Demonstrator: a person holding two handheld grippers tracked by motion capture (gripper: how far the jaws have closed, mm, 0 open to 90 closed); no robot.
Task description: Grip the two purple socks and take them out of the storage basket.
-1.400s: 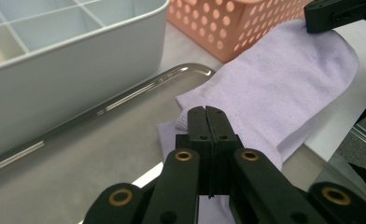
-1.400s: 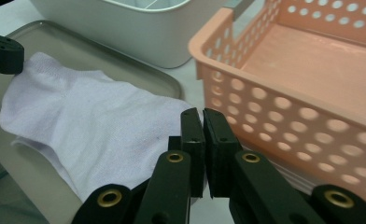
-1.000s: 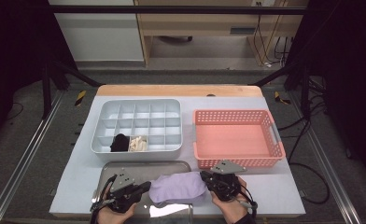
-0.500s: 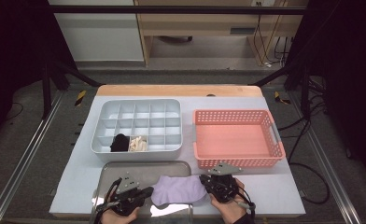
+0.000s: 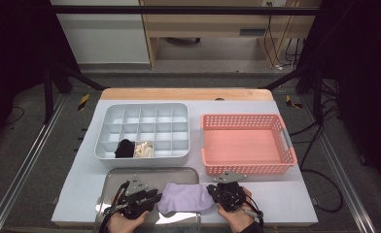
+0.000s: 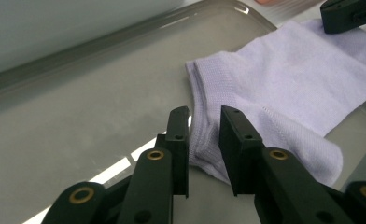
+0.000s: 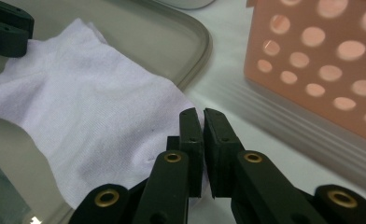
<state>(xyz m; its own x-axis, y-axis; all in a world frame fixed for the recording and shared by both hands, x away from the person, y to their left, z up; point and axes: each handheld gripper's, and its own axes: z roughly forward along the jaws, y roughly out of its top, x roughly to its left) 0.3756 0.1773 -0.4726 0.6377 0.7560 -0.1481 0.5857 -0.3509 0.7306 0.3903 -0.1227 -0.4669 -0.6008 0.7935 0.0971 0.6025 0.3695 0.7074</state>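
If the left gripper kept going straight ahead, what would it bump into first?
Probably the sock. The left gripper already has the sock's cuff edge between its slightly open jaws, lying on the tray. Farther along that line, the right gripper sits at the sock's other end, though depth is hard to judge.

The left gripper (image 6: pixel 204 135) straddles the lilac sock's (image 6: pixel 284 93) cuff on the metal tray (image 6: pixel 78 116).
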